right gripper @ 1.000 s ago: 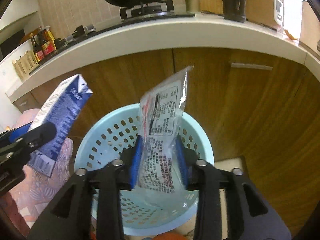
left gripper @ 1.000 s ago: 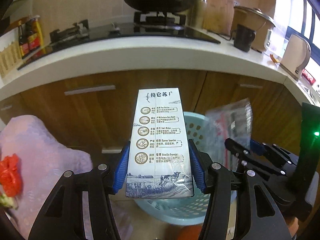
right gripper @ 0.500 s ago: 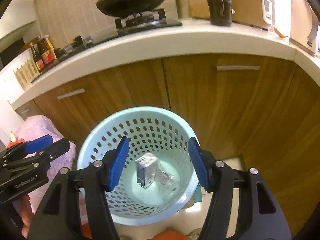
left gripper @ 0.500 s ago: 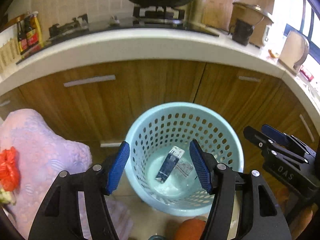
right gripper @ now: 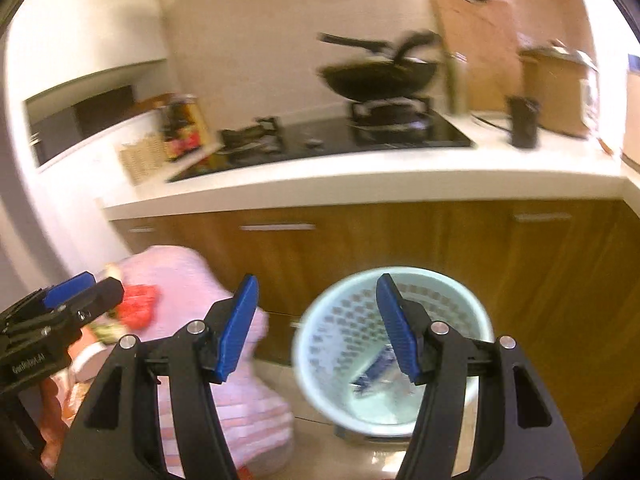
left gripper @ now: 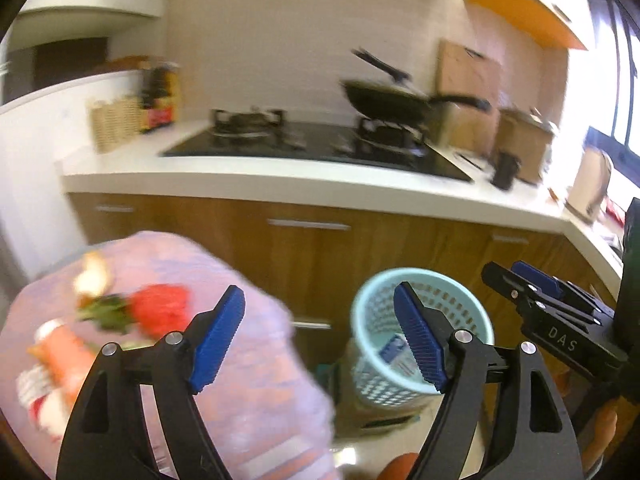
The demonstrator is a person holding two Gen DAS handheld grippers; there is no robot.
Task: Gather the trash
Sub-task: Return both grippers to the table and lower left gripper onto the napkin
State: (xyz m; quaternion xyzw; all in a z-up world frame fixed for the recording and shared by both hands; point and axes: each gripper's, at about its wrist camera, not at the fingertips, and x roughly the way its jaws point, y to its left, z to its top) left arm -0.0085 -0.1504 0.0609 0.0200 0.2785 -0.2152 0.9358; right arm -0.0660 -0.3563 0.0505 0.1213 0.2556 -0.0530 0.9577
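Left gripper [left gripper: 316,340] noted opening wide, nothing between pads. Right gripper [right gripper: 316,328] parted, empty. Beyond: milk carton [right gripper: 374,368] lying inside pale blue basket [right gripper: 460,292] on floor, wooden cabinets [right gripper: 400,236] just behind, white counter [right gripper: 360,188] edge above.

Light-blue basket [right gripper: 476,312] and pink-covered table [right gripper: 240,412] on floor [right gripper: 316,448]

Basket [right gripper: 476,312]: pale blue perforated plastic. Cabinet doors [right gripper: 400,240]: glossy wood grain. Tabletop [right gripper: 360,184]: smooth white. Hob [left gripper: 312,148]: glossy black glass. Fingers [left gripper: 218,340]: ribbed blue pads. Cloth [left gripper: 256,392]: pink fabric.
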